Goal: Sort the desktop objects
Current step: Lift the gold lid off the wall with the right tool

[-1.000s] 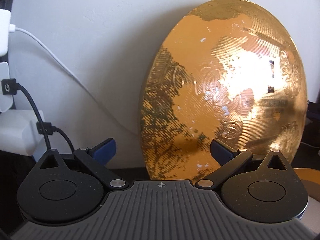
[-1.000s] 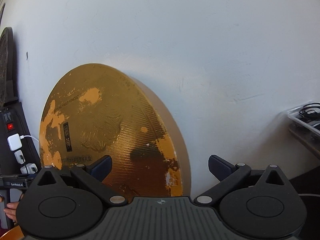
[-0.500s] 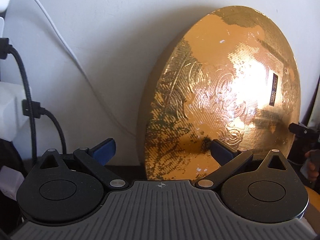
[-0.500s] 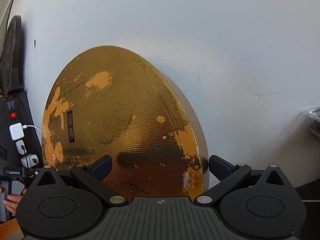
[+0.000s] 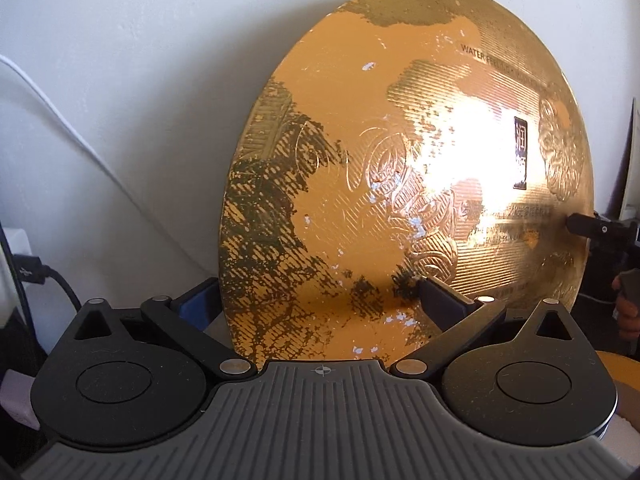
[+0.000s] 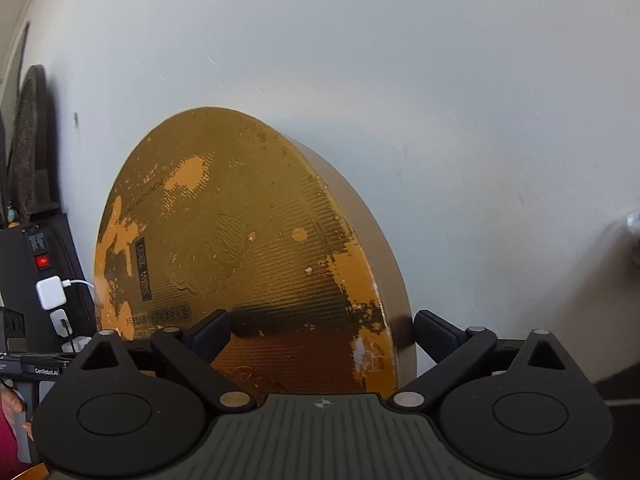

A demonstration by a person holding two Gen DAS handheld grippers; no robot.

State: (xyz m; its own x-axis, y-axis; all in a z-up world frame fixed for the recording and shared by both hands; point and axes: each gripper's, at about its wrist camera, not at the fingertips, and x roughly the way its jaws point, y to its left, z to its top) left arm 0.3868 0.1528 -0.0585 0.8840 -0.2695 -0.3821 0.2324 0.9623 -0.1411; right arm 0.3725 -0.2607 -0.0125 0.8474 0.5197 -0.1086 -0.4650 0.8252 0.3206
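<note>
The round box (image 5: 400, 184) wears glossy, ribbed, embossed gold foil, worn patchy; its rim looks like matt card.

The gold round box (image 5: 404, 184) hides part of the left tongs' left finger (image 5: 198, 304); its foot is unseen.

Round gift box (image 5: 400, 184): worn gold foil face, embossed, printed text; on edge, leaning against white wall (image 6: 400, 80).
</note>
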